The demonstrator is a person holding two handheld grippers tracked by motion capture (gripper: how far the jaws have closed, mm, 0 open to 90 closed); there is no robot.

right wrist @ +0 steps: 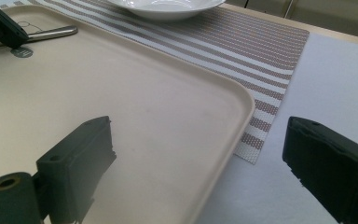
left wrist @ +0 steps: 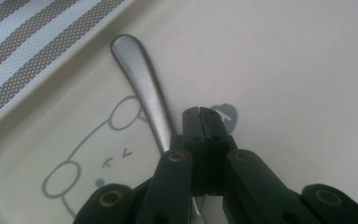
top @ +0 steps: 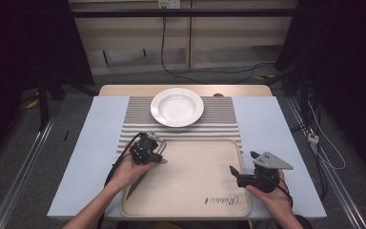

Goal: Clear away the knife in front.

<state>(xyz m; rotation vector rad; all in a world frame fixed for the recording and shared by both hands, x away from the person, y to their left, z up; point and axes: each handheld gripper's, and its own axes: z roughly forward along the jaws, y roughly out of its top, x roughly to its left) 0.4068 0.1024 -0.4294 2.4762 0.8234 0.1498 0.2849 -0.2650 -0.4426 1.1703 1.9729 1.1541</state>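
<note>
My left gripper point(top: 158, 157) is at the near-left corner of a beige tray point(top: 195, 179), its jaws shut tip to tip point(left wrist: 199, 112) just above the tray floor point(left wrist: 284, 70). A metal utensil handle point(left wrist: 142, 84) lies on the tray along the left jaw and runs on under the gripper; nothing is between the tips. From the right gripper view the handle point(right wrist: 51, 32) lies flat behind that gripper. My right gripper point(top: 243, 162) is open point(right wrist: 196, 154), one jaw over the tray point(right wrist: 144, 93), the other over the table cover beyond its right rim.
A white plate point(top: 177, 107) point(right wrist: 163, 7) sits on a striped mat point(top: 219, 119) point(right wrist: 242, 46) behind the tray. A pale blue cover point(top: 262, 119) lies over the table on both sides. The mat's stripes point(left wrist: 23, 46) border the tray corner.
</note>
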